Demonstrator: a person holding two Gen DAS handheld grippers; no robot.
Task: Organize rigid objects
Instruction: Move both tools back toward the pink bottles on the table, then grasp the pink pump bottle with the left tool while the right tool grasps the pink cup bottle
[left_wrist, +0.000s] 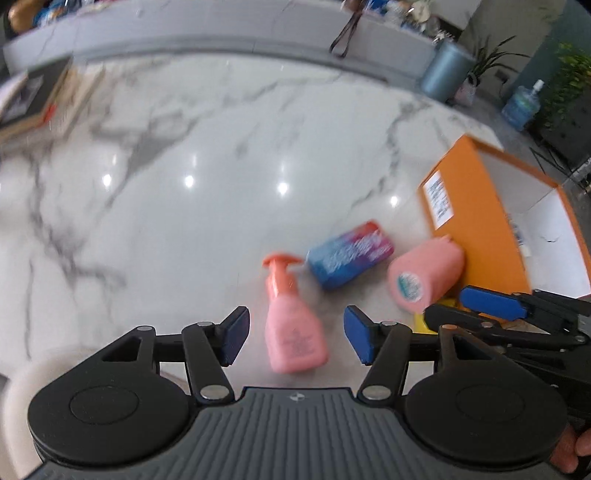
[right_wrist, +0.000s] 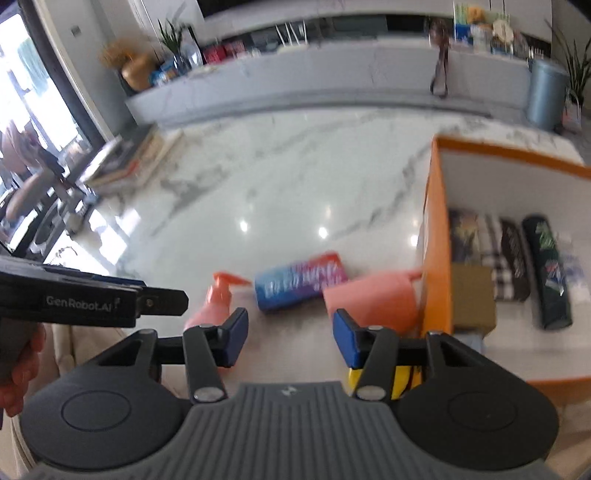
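My left gripper (left_wrist: 296, 339) hangs over the white marble countertop (left_wrist: 207, 155) with its blue pads spread wide and nothing between them; a pink pump bottle (left_wrist: 293, 325) lies on its side in the gap below, pump head pointing away from me. My right gripper (right_wrist: 290, 338) is likewise released, jaws apart and empty, above the same stone.

The landmark here is the orange box (left_wrist: 476, 221), open-topped with a white interior and a printed label on its near side wall. Just left of the box lies a pink cylindrical container (left_wrist: 424, 273), tipped over with its stickered end toward the left camera; in the left wrist view it appears to touch the box wall. Left of that rests a blue-and-red carton (left_wrist: 349, 258), also on its side, and the pump bottle is farther left again, the farthest of the three from the box.

From the right wrist view, the orange box (right_wrist: 437, 240) already contains items lined along its floor: a dark green tube (right_wrist: 548, 273), a dark pouch (right_wrist: 515, 254), a plaid-patterned item (right_wrist: 495, 258) and a brown cardboard carton (right_wrist: 472, 295). Something yellow (right_wrist: 402, 376) shows near the box's near corner, partly hidden behind the right gripper's finger; motion blur keeps me from naming it.

A grey bin (right_wrist: 546, 92) stands well beyond the box.
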